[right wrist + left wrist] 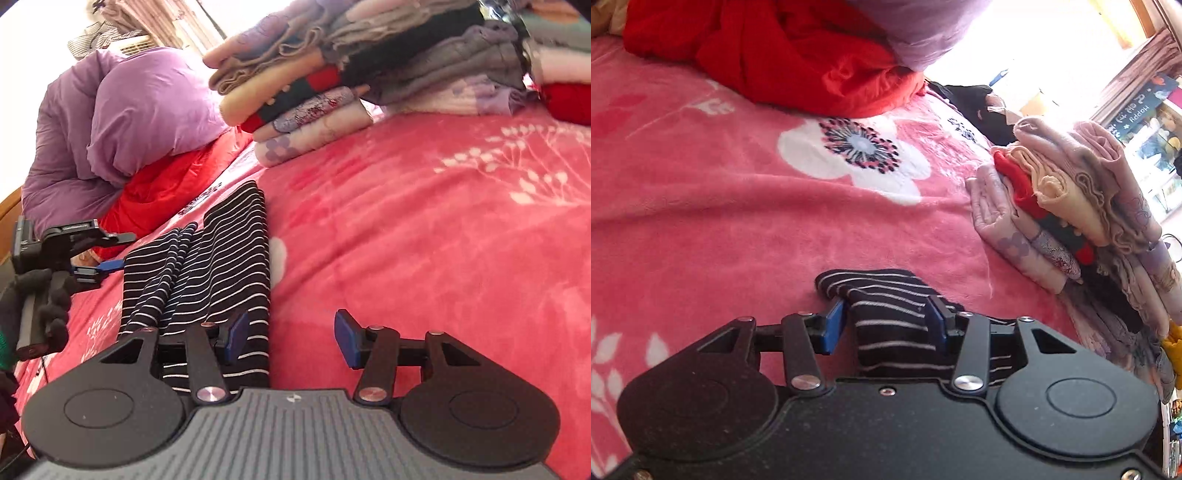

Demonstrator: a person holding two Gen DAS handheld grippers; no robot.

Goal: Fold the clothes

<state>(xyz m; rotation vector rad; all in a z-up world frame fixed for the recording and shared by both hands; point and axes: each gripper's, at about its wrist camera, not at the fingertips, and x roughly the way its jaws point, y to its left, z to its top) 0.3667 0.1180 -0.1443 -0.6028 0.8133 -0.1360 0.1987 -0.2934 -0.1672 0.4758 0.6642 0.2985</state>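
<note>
A black garment with thin white stripes point(207, 269) lies folded lengthwise on the pink blanket point(424, 240). In the left wrist view its end point(886, 314) sits between the two blue-padded fingers of my left gripper point(886, 321), whose jaws stand apart around the cloth without pinching it. My left gripper also shows in the right wrist view point(107, 266), at the garment's far left edge. My right gripper point(291, 332) is open, its left pad resting over the garment's near corner, its right pad above bare blanket.
A stack of folded clothes point(1071, 206) stands on the right of the bed, also in the right wrist view point(332, 92). A red quilt point(775, 48) and a purple duvet point(122, 118) are heaped at the far end.
</note>
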